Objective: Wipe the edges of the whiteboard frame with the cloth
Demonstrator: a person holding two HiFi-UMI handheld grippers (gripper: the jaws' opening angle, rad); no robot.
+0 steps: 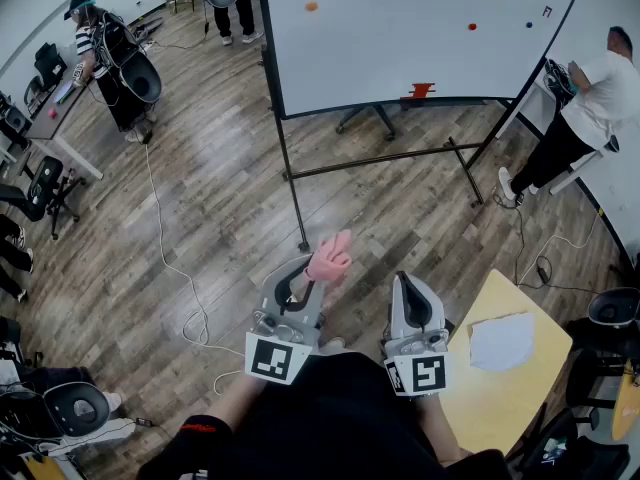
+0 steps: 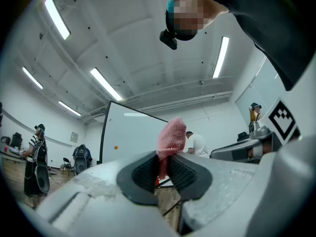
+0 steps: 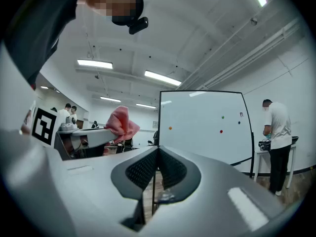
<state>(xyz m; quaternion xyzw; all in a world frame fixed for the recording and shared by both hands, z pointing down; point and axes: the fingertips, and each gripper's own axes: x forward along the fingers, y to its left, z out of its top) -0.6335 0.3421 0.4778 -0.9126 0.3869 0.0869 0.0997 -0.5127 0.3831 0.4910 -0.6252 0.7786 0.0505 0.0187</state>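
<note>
A pink cloth (image 1: 329, 257) sticks out of my left gripper (image 1: 309, 268), whose jaws are shut on it; in the left gripper view the cloth (image 2: 171, 138) rises between the pads. My right gripper (image 1: 410, 286) is shut with nothing in it, its pads (image 3: 174, 170) pressed together. The whiteboard (image 1: 420, 28) stands on a black wheeled frame (image 1: 290, 178) ahead of both grippers, well out of reach. It carries several coloured magnets and a red eraser (image 1: 419, 91) on its lower edge. In the right gripper view the whiteboard (image 3: 202, 125) and the cloth (image 3: 121, 123) both show.
A small wooden table (image 1: 500, 368) with a white sheet (image 1: 502, 341) stands at my right. A white cable (image 1: 170, 268) trails over the wood floor at left. One person (image 1: 590, 108) stands right of the board, others (image 1: 110, 58) and desks with chairs at left.
</note>
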